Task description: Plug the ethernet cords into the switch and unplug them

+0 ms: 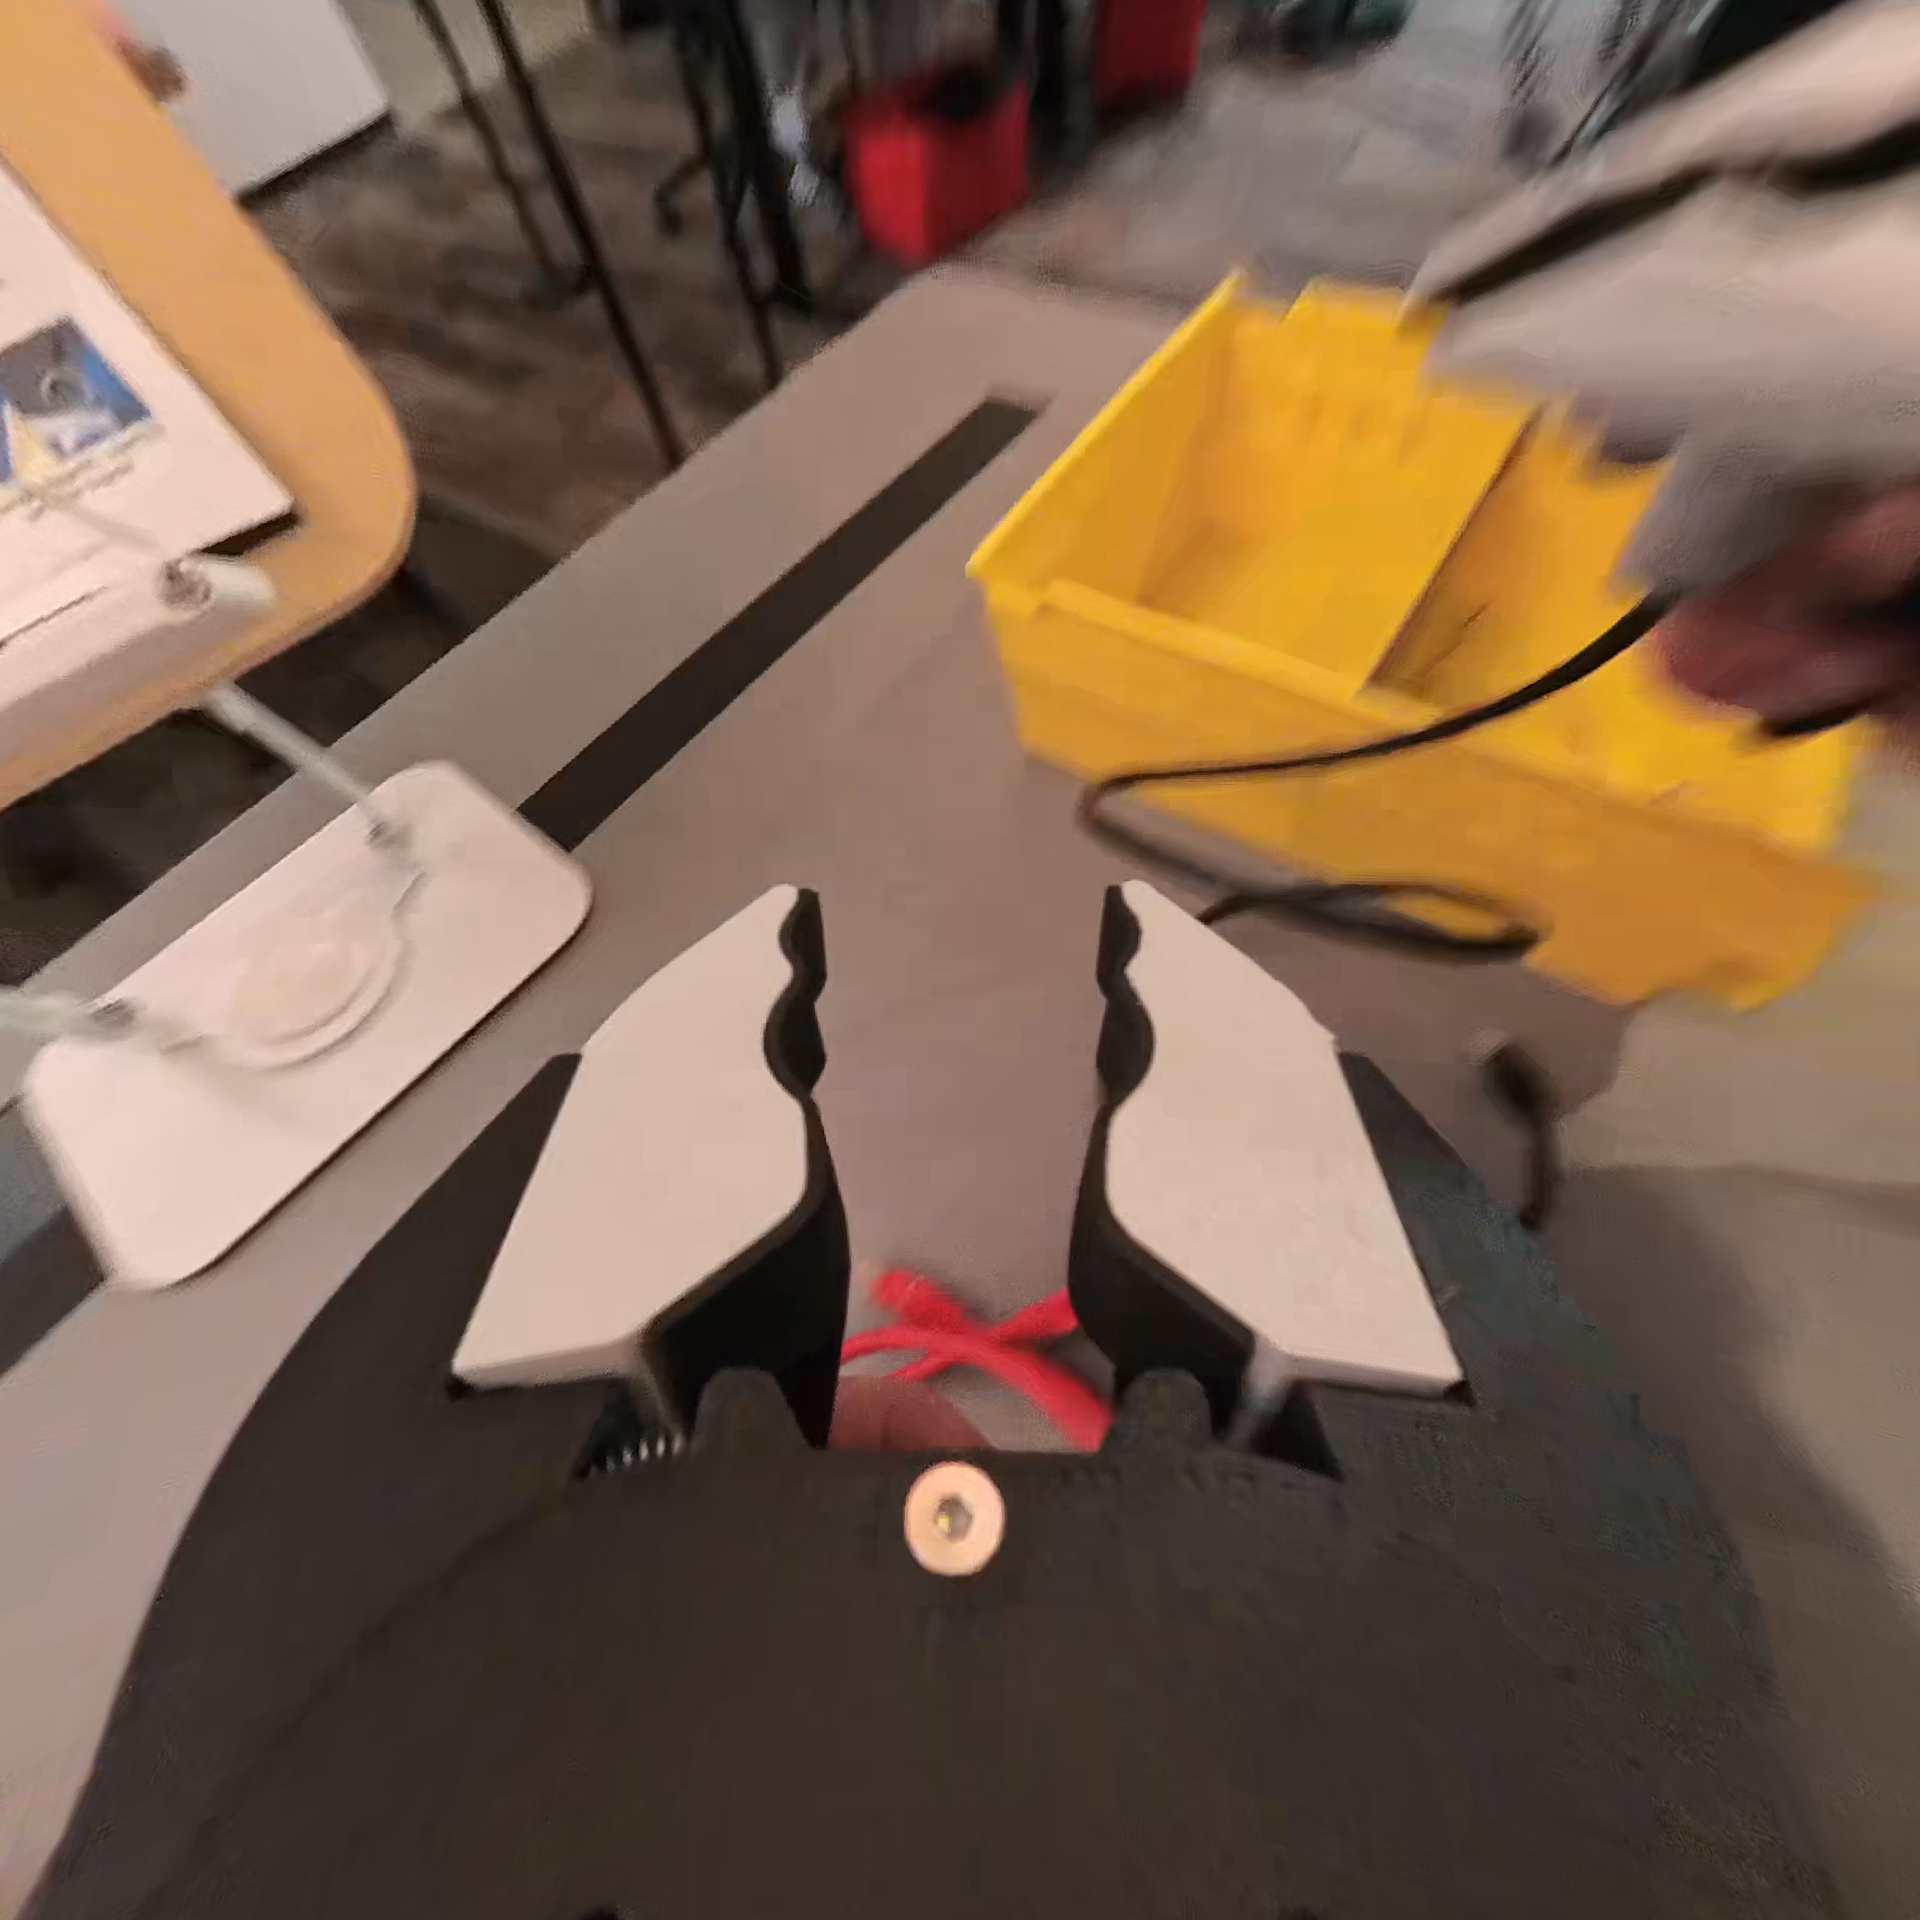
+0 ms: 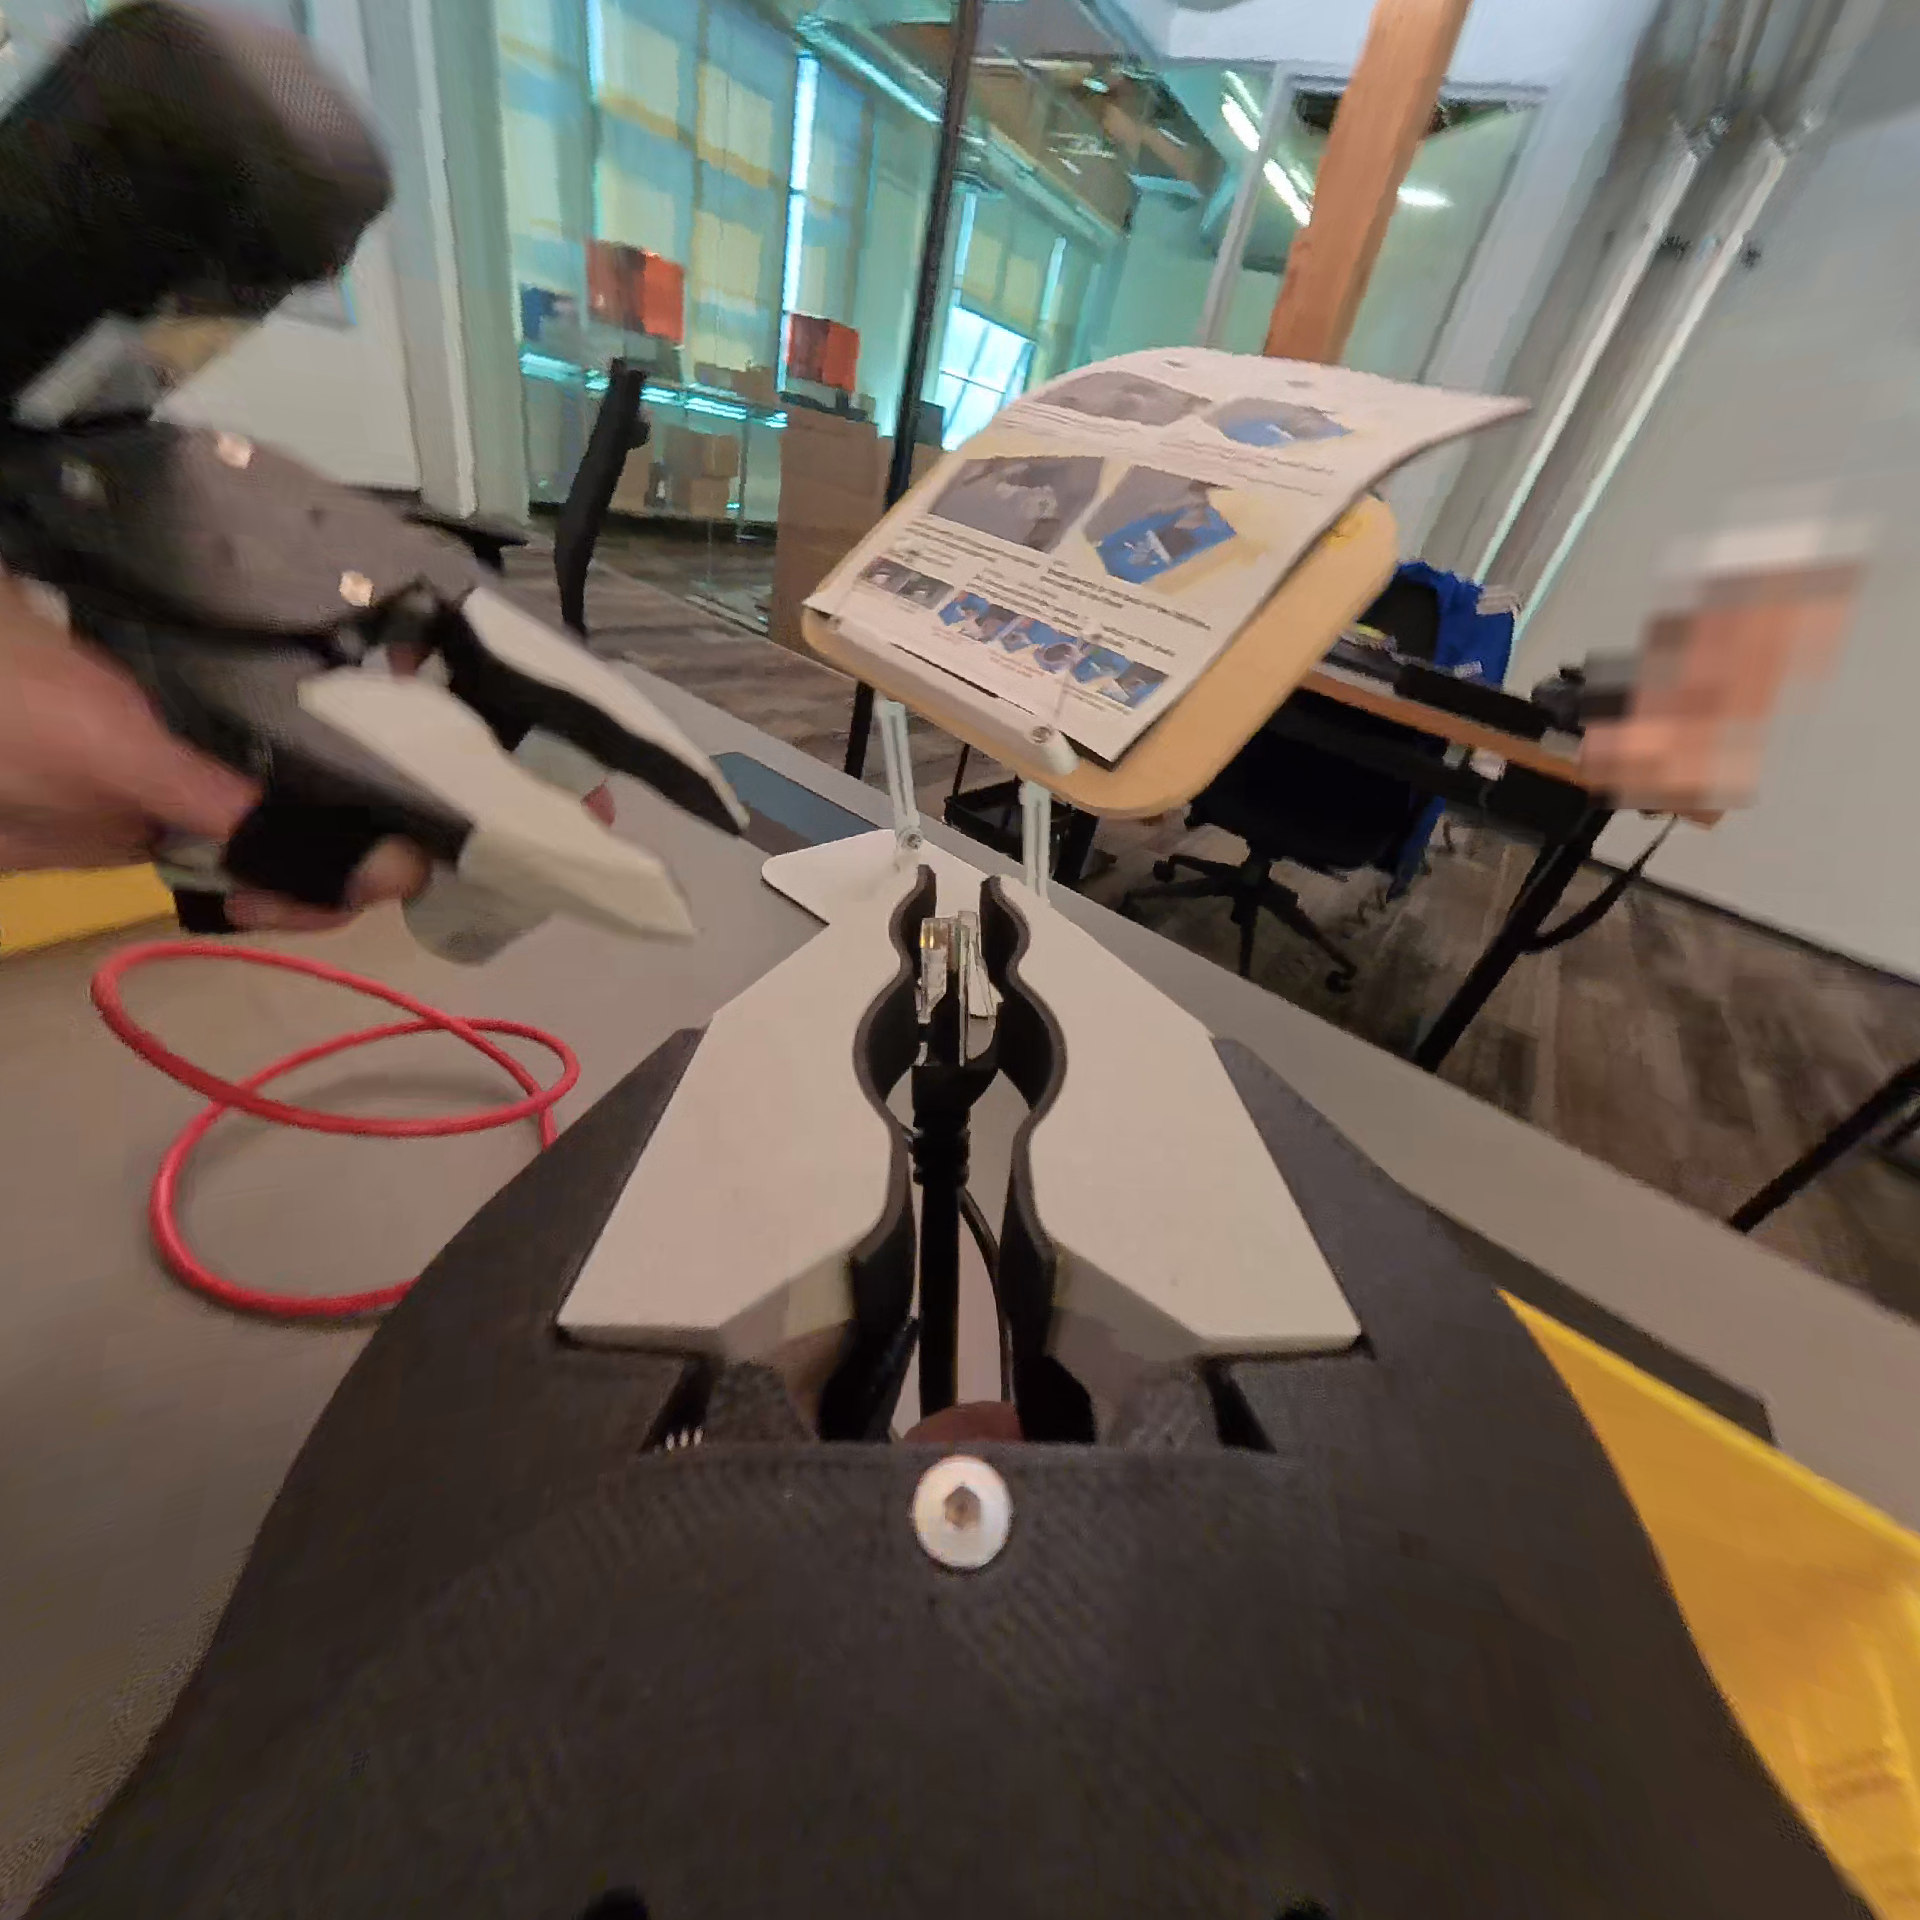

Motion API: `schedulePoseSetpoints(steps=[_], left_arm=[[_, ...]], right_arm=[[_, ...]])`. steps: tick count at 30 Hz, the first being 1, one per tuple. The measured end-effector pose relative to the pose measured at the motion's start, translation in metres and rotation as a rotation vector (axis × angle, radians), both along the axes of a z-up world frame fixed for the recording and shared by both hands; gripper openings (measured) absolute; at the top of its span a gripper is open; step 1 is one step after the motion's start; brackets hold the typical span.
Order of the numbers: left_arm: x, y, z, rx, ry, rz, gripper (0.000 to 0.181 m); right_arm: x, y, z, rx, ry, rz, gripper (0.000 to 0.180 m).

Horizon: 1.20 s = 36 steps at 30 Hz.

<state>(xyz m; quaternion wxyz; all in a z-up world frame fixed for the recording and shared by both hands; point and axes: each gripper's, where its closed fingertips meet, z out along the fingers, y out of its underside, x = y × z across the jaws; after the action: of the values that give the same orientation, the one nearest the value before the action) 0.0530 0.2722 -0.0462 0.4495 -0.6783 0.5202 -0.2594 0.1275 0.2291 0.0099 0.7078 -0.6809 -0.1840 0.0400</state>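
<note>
In the left wrist view my left hand-held gripper (image 1: 958,971) stood wide apart with nothing between its fingers, hanging over the grey table (image 1: 914,748). Low between the finger bases I could see a bit of the red cord (image 1: 961,1340) lying on the table. Ahead to the right sat a yellow bin (image 1: 1299,582), and a black cord (image 1: 1351,774) looped down in front of it from the right hand-held gripper (image 1: 1704,229), which was blurred in the upper right corner, so I could not tell its grip from there. To the left stood a white stand base (image 1: 312,997) carrying a board (image 1: 208,343) with a printed sheet. In the right wrist view my right hand-held gripper (image 2: 958,951) was narrowed on the black cord (image 2: 940,1174), whose clear plug (image 2: 948,966) pointed forward between the fingertips. The red cord (image 2: 312,1101) lay in loose loops on the table (image 2: 83,1351) to the left, near the left hand-held gripper (image 2: 686,852), which a hand (image 2: 94,769) held just above the table, fingers parted. The board (image 2: 1247,717) on its stand stood straight ahead at the table's far edge, and a corner of the bin (image 2: 1745,1558) showed at lower right. I saw no switch in either view.
</note>
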Motion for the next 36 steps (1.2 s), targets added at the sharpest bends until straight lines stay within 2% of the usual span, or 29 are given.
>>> schedulePoseSetpoints(steps=[4,7,11,14,17,20,23,27,36], left_arm=[[0.011,-0.031,0.040,-0.080,-0.186,-0.124,0.052],[0.018,-0.047,0.046,0.013,-0.144,-0.159,0.051],[0.022,-0.058,0.040,0.070,-0.049,-0.166,0.052],[0.017,-0.053,0.038,0.004,-0.069,-0.163,0.060],[0.012,-0.062,0.037,-0.140,-0.132,-0.238,0.067],[0.003,-0.050,0.023,-0.115,-0.083,-0.173,0.065],[-0.009,-0.038,0.000,-0.091,0.008,-0.102,0.062],[-0.024,-0.040,-0.026,-0.119,0.084,-0.099,0.063],[-0.055,-0.066,-0.026,-0.278,-0.026,-0.220,0.067]], right_arm=[[-0.021,0.000,-0.011,0.029,-0.168,0.021,0.006],[-0.039,-0.002,-0.021,0.048,-0.301,0.063,0.006],[-0.054,-0.003,-0.027,0.104,-0.470,0.049,0.006],[-0.060,-0.005,-0.025,0.152,-0.515,0.038,0.006],[-0.067,-0.006,-0.030,0.156,-0.575,0.052,0.006],[-0.074,-0.004,-0.047,0.110,-0.632,0.095,0.006],[-0.084,-0.004,-0.082,-0.021,-0.712,0.192,0.007],[-0.094,-0.006,-0.102,-0.101,-0.795,0.227,0.007],[-0.143,-0.022,-0.104,0.001,-0.922,0.316,0.007]])
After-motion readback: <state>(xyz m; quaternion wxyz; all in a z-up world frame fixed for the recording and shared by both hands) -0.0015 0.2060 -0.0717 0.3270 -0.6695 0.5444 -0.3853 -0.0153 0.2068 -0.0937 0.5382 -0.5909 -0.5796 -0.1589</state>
